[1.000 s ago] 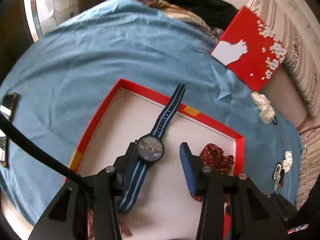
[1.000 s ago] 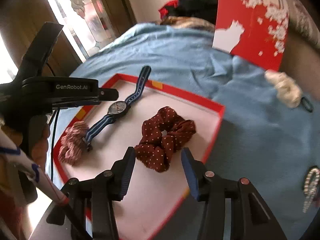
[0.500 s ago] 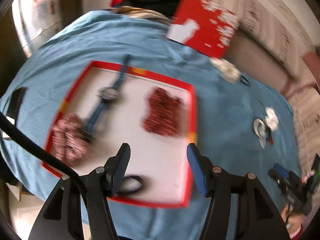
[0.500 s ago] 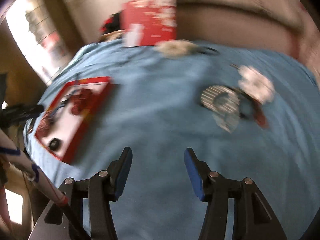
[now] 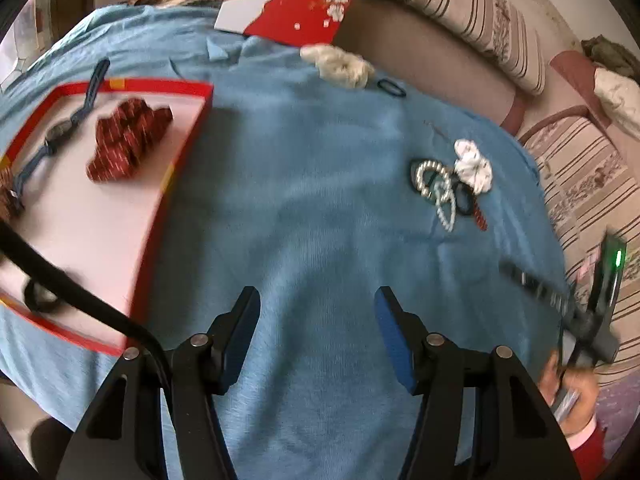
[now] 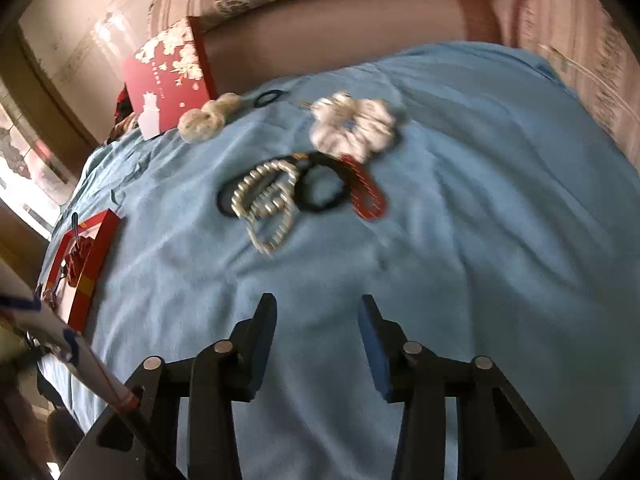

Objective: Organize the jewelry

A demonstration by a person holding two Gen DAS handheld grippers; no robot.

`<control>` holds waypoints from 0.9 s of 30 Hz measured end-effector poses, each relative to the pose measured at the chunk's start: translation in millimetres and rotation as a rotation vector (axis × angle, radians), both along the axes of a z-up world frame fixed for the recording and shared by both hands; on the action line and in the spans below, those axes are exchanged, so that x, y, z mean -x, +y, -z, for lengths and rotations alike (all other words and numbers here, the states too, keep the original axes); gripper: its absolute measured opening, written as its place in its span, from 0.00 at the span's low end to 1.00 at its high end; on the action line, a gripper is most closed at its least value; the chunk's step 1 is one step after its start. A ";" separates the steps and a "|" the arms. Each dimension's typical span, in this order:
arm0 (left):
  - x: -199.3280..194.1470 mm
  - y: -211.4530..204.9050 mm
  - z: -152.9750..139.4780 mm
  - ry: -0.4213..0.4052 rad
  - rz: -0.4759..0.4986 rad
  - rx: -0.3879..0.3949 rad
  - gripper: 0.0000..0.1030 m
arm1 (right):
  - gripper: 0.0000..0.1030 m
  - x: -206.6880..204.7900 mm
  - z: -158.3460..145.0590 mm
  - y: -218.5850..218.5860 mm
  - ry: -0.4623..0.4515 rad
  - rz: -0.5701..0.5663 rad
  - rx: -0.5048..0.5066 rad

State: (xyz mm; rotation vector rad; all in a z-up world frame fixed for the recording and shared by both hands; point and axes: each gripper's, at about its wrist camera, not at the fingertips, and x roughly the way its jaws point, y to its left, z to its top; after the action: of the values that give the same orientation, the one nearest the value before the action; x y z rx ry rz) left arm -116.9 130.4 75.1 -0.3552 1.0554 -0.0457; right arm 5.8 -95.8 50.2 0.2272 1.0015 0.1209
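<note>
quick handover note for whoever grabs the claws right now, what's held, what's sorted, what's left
Left claw: open, empty, over bare blue cloth.
Right claw: empty, jaws closing on nothing, pointed at the loose pile.
Done: watch, red dotted scrunchie and a black hair tie lie in the red tray.
Left on the cloth: pearl bracelets, black hair ties, red clip, white scrunchie, cream scrunchie.

surface: blue cloth [image 6: 480,200] | on it: red tray [image 5: 188,128], scrunchies, bracelets [image 6: 268,200]
</note>
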 end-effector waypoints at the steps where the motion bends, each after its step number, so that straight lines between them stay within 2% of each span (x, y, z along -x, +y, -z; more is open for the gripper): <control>1: 1.8 -3.5 7.4 0.006 -0.003 -0.007 0.57 | 0.42 -9.7 2.5 5.7 -0.006 -0.007 0.002; 6: 8.4 -3.9 28.4 0.035 -0.031 -0.010 0.57 | 0.40 -60.0 26.1 24.8 0.017 -0.010 0.005; 7: 9.3 -3.1 30.4 0.036 -0.036 -0.010 0.57 | 0.35 -68.5 33.4 27.1 0.034 -0.005 0.011; 8: 10.6 -1.2 31.2 0.035 -0.041 -0.010 0.57 | 0.19 -74.3 40.2 28.7 0.051 -0.003 0.011; 10: 12.9 2.7 31.4 0.030 -0.049 -0.014 0.57 | 0.14 -74.5 42.4 29.7 0.045 0.002 -0.005; 11: 14.0 4.4 31.4 0.027 -0.052 -0.017 0.57 | 0.06 -72.6 42.2 29.9 0.054 -0.013 -0.052; 13: 15.5 8.1 31.2 0.024 -0.057 -0.018 0.57 | 0.06 -63.1 43.8 35.0 0.089 -0.064 -0.152; 18: 18.6 13.2 32.2 0.035 -0.057 -0.007 0.57 | 0.06 -13.2 49.0 67.6 0.142 -0.227 -0.225; 21: 20.5 12.4 29.3 0.034 -0.048 -0.012 0.57 | 0.07 19.7 47.4 78.4 0.136 -0.274 -0.221; 25: 18.1 2.7 27.5 0.038 -0.013 -0.005 0.57 | 0.09 44.5 40.3 69.5 0.108 -0.265 -0.163; 27: 15.9 -9.6 26.2 0.034 0.031 0.001 0.57 | 0.22 50.2 35.2 56.7 0.094 -0.246 -0.132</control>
State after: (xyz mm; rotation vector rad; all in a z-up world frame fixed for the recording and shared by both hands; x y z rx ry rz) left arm -132.7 120.8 49.0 -0.3416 1.0944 -0.0686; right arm -44.4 -39.1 15.0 0.2311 1.1140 0.4047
